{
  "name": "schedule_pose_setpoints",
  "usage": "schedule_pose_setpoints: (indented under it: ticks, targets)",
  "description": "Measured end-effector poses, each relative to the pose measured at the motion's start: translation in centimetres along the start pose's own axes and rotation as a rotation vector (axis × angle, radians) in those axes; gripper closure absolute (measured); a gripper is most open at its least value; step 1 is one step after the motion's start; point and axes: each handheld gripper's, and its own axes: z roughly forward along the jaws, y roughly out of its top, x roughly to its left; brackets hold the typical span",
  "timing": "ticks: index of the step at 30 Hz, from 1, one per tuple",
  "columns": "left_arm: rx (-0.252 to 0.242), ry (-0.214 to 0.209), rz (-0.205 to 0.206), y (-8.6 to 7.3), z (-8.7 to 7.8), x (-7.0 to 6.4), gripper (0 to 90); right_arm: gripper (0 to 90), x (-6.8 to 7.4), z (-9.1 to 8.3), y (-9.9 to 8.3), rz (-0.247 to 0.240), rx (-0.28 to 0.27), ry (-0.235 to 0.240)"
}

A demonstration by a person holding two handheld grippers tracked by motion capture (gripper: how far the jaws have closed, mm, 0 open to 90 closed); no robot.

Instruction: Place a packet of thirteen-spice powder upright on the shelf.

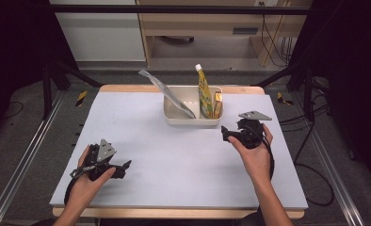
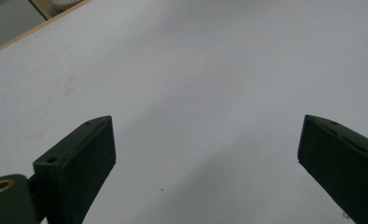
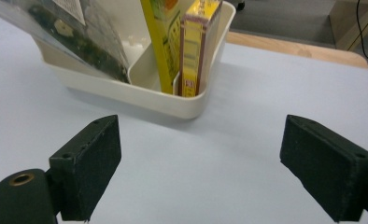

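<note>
Cream bin [image 1: 193, 120] near far edge of grey table [image 1: 174, 160], slightly right of table centre; divided inside by a low wall. Silver pouch [image 1: 167, 92] in bin's left compartment, tilted, top end sticking out past bin's left rim. Yellow squeeze pouch [image 1: 203, 94] with white cap upright in bin's right compartment, just beside the divider. Small yellow box [image 1: 217, 104] upright against bin's right wall, touching squeeze pouch as far as can be told.

Right gripper [image 1: 226, 133] just off bin's front right corner, near but apart from it, held in right hand [image 1: 254, 153], pointing left toward bin. Jaws spread wide, nothing between them. In right gripper view: bin [image 3: 145, 95] straight ahead past the jaws, silver pouch [image 3: 65, 35] at upper left, squeeze pouch [image 3: 161, 42] and yellow box [image 3: 196, 46] side by side at bin's near corner.

Left gripper [image 1: 125, 165] well apart from bin, toward near left part of table, held in left hand [image 1: 87, 181], resting low over surface. Jaws spread wide, nothing held. In left gripper view: bare grey table [image 2: 196, 93] between jaws, wooden table edge at upper left corner.
</note>
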Motion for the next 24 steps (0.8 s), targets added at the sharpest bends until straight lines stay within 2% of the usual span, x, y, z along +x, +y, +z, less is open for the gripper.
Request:
schedule_pose_setpoints:
  ticks: [11, 15, 18, 20, 21, 24]
  targets:
    - [-0.002, 0.023, -0.033, -0.3, 0.0, 0.9, 4.0, 10.2, -1.7, 0.9, -3.4, 0.004, 0.074, -0.024]
    - [0.011, 0.032, -0.043, -0.6, 0.1, 1.4, 4.0, 12.7, -2.3, 1.2, -4.9, 0.010, 0.100, -0.041]
    - [0.018, 0.045, -0.073, -0.8, 0.2, 1.9, 4.1, 14.9, -2.7, 1.6, -6.2, 0.001, 0.112, -0.064]
    - [0.015, 0.052, -0.090, -0.8, 0.2, 2.0, 4.2, 15.1, -2.9, 1.8, -6.9, 0.009, 0.119, -0.041]
    - [0.017, 0.052, -0.093, -0.9, 0.2, 2.1, 4.3, 15.1, -3.1, 1.9, -7.2, 0.006, 0.108, -0.036]
    - [0.019, 0.055, -0.099, -0.8, 0.2, 2.1, 4.3, 13.3, -2.9, 2.4, -8.0, -0.070, 0.100, -0.070]
